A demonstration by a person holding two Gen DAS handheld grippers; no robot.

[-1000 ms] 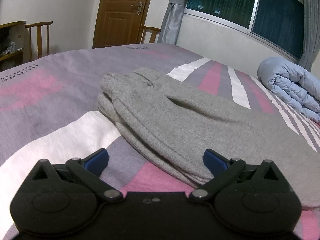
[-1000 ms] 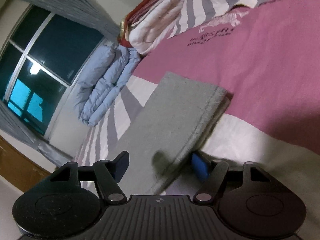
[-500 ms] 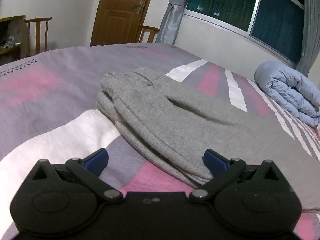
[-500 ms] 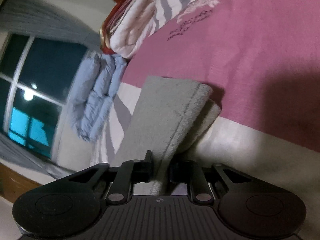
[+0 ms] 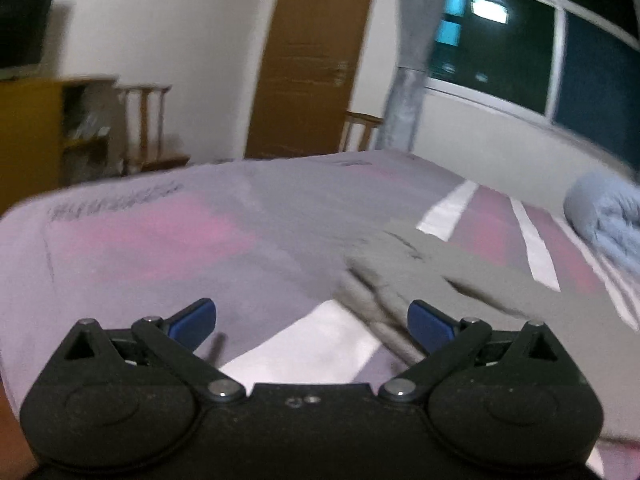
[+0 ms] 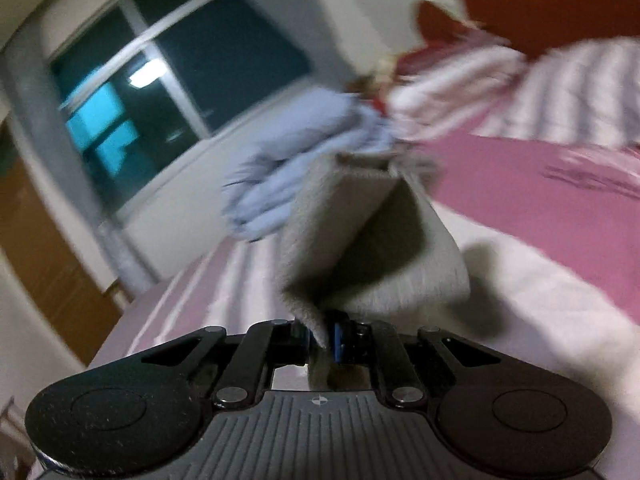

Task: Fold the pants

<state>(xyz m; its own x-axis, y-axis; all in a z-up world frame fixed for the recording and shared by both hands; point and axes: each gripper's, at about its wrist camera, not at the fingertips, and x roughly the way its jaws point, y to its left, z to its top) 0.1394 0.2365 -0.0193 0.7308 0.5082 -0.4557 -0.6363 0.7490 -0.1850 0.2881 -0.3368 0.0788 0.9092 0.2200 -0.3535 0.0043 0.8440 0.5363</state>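
Pants [image 6: 352, 240] end lifted, clenched in right gripper [image 6: 320, 336].
Left gripper [image 5: 310, 322] released; pants' length lay far-right of it.

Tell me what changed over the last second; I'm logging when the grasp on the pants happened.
The right tool went from open around the hem end of the grey pants to shut on it, then lifted it off the bedspread. The left tool pulled back and swung left, leaving the waist end off to its right. It stayed open and empty; the blue duvet stayed put.
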